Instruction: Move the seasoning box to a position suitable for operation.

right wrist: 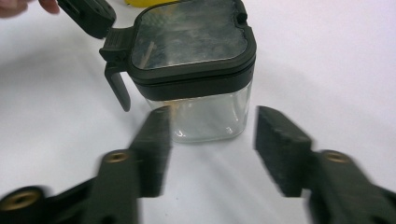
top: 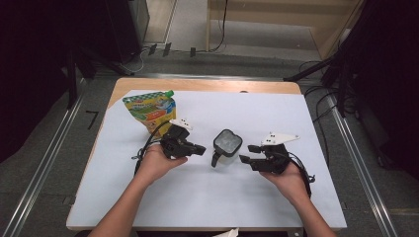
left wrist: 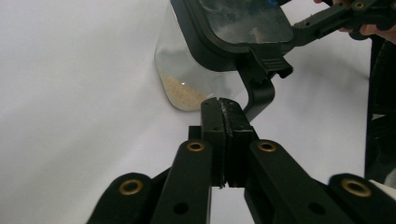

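A clear square jar (top: 227, 143) with a black lid stands upright mid-table on the white sheet. A black latch handle (left wrist: 259, 93) hangs down its side, and a little tan powder (left wrist: 184, 93) lies at the bottom. My left gripper (top: 200, 149) is shut with nothing in it; its tips (left wrist: 223, 105) sit just short of the handle. At the jar's right my right gripper (top: 247, 154) stands open. In the right gripper view its jaws (right wrist: 215, 119) are spread a little short of the jar (right wrist: 196, 51), level with the glass body.
A yellow and green spouted pouch (top: 150, 108) lies at the back left, behind my left hand. The white sheet covers a wooden table (top: 197, 85). Cables trail from both grippers. Dark stands and floor rails surround the table.
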`<state>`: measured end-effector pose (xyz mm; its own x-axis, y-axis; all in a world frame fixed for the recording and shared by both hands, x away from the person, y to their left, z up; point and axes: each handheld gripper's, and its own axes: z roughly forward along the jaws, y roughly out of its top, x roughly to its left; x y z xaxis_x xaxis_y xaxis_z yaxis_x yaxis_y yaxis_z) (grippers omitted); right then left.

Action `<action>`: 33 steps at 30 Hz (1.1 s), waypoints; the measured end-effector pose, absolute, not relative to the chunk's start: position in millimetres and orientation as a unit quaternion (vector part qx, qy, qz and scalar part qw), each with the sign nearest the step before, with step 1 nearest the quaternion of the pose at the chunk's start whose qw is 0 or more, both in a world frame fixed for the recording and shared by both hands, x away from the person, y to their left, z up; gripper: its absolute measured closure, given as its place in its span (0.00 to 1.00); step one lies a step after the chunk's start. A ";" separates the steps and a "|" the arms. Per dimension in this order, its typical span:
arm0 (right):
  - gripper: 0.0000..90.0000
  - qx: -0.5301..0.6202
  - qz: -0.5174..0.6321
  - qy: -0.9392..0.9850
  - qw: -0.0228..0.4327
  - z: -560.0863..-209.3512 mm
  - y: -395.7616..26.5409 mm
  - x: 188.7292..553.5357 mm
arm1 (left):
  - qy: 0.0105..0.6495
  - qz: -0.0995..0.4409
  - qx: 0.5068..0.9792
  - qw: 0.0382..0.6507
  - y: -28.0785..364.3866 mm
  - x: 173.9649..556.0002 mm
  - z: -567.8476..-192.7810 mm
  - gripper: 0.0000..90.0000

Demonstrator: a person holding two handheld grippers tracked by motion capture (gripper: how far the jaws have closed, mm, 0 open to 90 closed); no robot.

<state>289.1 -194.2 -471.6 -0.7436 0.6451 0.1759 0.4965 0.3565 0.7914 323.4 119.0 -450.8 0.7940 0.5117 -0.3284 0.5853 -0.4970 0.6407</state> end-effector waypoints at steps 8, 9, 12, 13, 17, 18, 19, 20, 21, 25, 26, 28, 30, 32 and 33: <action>0.94 0.351 0.433 0.824 0.097 -472.9 -181.2 288.3 | 0.297 -0.053 0.875 0.379 101.3 320.3 -464.7 1.00; 0.99 0.349 0.431 0.826 0.100 -472.7 -181.1 287.7 | 0.297 -0.053 0.875 0.380 99.7 319.7 -465.8 1.00; 1.00 0.351 0.436 0.823 0.096 -472.1 -182.2 288.2 | 0.297 -0.055 0.874 0.381 95.9 318.6 -467.9 1.00; 1.00 0.354 0.439 0.821 0.092 -471.9 -182.6 288.9 | 0.298 -0.051 0.874 0.380 95.1 318.2 -467.8 1.00; 1.00 0.357 0.441 0.819 0.086 -471.9 -183.1 290.9 | 0.296 -0.050 0.874 0.382 93.2 316.0 -467.5 1.00; 1.00 0.357 0.440 0.820 0.086 -472.1 -182.6 291.0 | 0.293 -0.050 0.876 0.381 92.2 315.0 -467.6 1.00; 1.00 0.356 0.440 0.820 0.085 -472.2 -182.2 291.1 | 0.292 -0.051 0.875 0.382 90.7 313.8 -467.8 1.00; 1.00 0.356 0.440 0.820 0.084 -472.3 -181.6 291.1 | 0.291 -0.048 0.876 0.381 89.0 312.5 -467.7 1.00; 1.00 0.355 0.438 0.821 0.088 -472.5 -181.1 291.3 | 0.290 -0.046 0.878 0.379 88.0 311.7 -467.4 1.00; 1.00 0.364 0.435 0.819 0.085 -472.3 -182.3 292.6 | 0.287 -0.053 0.874 0.387 84.6 307.4 -466.9 1.00; 1.00 0.367 0.434 0.818 0.084 -472.0 -182.5 292.8 | 0.286 -0.055 0.874 0.390 83.2 306.0 -466.7 1.00; 1.00 0.370 0.434 0.817 0.085 -472.1 -183.1 293.7 | 0.281 -0.060 0.873 0.393 80.3 304.2 -466.1 1.00; 1.00 0.374 0.434 0.815 0.085 -472.6 -183.8 294.9 | 0.281 -0.068 0.870 0.399 77.2 302.9 -466.6 1.00; 1.00 0.376 0.433 0.814 0.087 -472.6 -184.4 295.9 | 0.281 -0.072 0.868 0.403 73.8 301.4 -467.4 1.00; 1.00 0.379 0.432 0.813 0.087 -472.7 -184.3 296.0 | 0.278 -0.071 0.869 0.403 72.1 300.5 -467.5 1.00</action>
